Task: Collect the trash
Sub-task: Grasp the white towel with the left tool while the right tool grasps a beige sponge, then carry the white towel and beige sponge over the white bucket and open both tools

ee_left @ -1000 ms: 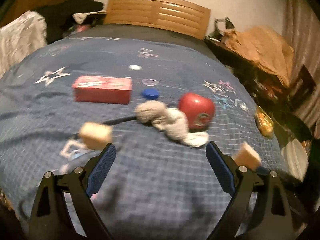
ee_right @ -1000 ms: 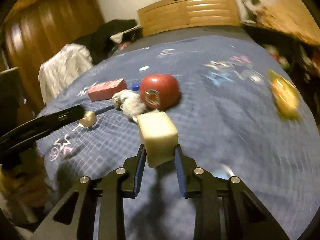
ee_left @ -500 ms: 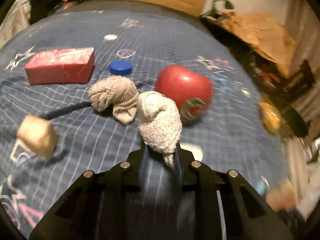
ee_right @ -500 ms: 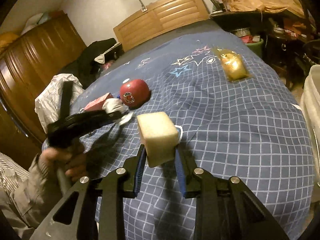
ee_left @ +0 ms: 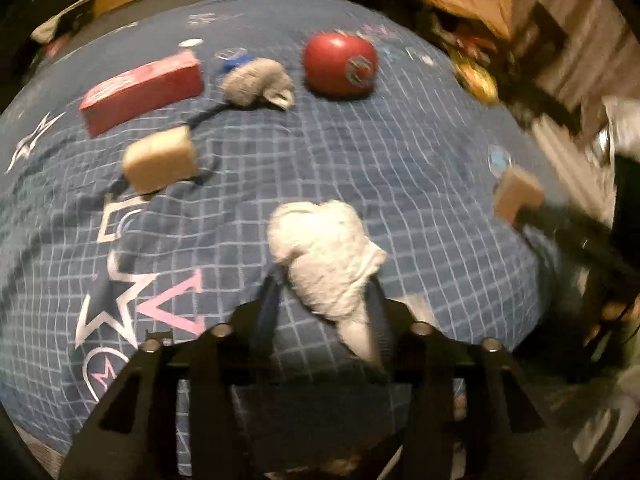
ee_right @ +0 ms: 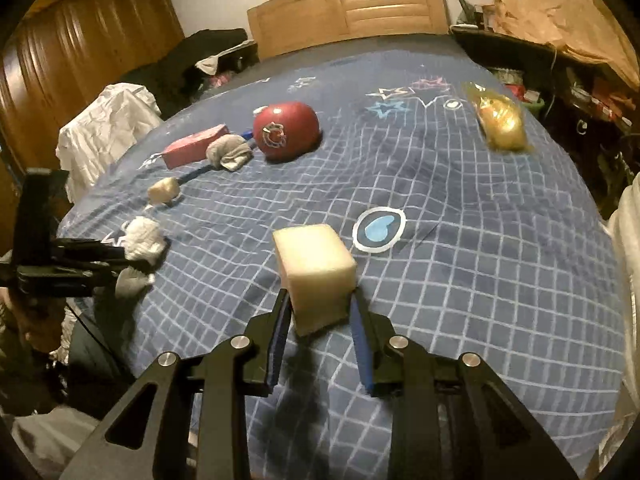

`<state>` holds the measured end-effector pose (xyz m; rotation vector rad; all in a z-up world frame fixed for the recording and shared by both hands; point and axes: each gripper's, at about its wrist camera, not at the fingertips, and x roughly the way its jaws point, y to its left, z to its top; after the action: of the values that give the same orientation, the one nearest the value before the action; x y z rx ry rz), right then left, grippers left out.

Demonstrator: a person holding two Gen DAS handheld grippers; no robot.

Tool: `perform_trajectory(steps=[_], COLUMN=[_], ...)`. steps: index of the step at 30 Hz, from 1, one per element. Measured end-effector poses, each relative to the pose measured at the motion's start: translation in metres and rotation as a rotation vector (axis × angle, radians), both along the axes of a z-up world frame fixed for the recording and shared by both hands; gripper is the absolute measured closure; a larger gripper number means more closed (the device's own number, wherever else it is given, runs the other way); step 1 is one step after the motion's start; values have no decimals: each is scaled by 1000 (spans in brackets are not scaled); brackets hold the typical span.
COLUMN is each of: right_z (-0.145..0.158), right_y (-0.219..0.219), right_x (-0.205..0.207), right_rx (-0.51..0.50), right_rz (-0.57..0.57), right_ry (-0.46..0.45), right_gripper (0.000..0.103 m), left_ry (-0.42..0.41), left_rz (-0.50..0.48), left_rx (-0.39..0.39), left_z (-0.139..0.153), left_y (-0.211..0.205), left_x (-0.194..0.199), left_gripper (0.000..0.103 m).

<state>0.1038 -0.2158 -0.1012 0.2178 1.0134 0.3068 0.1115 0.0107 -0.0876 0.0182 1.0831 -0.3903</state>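
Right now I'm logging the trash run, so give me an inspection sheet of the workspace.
Surface: blue checked bedspread, rumpled.
Job's things: white sock in left claw; foam block in right claw.
Clutter: red box, grey sock, red ball, second foam block, yellow wrapper.
Cables: dark cord by the grey sock.
Surroundings: wooden headboard, wardrobe.

No text is reading clearly anywhere. The red ball (ee_right: pixel 286 131) is showing a round white emblem, too blurred to read; the red box (ee_left: pixel 141 90) is carrying print, illegible through blur.
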Motion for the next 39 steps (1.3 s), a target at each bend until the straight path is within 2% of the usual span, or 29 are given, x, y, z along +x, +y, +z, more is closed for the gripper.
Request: perform_trajectory(steps=[1, 2, 4, 6, 11, 14, 16, 17, 18, 19, 20, 22, 23, 24, 30, 34, 39], right_z=[-1, -1, 1, 4, 7, 4, 2, -1, -4, -7, -9, -11, -12, -12, 0, 19, 31], right_y=[-1, -2, -7, -10, -15, -11, -7, -4, 0, 4, 7, 10, 10, 9, 7, 17, 34], right_x=[0, 0, -2, -8, -13, -10, -6, -3, 0, 1, 0, -2, -3, -5, -13, -23, -37], right_rx=[8, 19, 24, 30, 67, 83, 78, 72, 70, 68, 57, 42, 40, 41, 50, 44, 34], right_rz=[-7, -15, -38, -45, -51, -34, -20, -13, -2, 10, 10, 2, -6, -22, -61, -53, -35], right_ry=[-6, -8, -21, -47, -78, -92, -102, -97, -88, -77, -75, -84, -86, -88, -120, -164, -181], right_gripper=[68, 65, 41, 33, 30, 30, 32, 36, 48, 54, 54, 57, 60, 67, 70, 70, 70], left_ry=[-26, -55, -84, -105, -172, -194, -176, -166, -148, -140, -139, -173, -186, -197, -257, -319, -357], left_rz=[26, 44, 68, 100, 205, 237, 253, 261, 271, 277, 282, 286, 281, 276, 273, 285, 312], left_rx=[-3, -10, -14, -6, -41, -54, -24, -14, 2, 15, 31, 56, 51, 43, 63, 106, 154], left_z=[3, 6, 10, 13, 25, 25, 16, 11, 3, -2, -8, -10, -10, -10, 5, 20, 28], left_y=[2, 4, 6, 11, 10, 2, -8, -10, -12, -14, -15, -18, -17, -17, -24, -32, -41], left_x=[-2, -5, -11, -13, -24, -23, -15, -13, -10, -9, -10, -13, -15, -16, -26, -34, -44], left_gripper=[38, 30, 28, 27, 27, 27, 27, 27, 27, 33, 40, 48, 59, 69, 72, 72, 72])
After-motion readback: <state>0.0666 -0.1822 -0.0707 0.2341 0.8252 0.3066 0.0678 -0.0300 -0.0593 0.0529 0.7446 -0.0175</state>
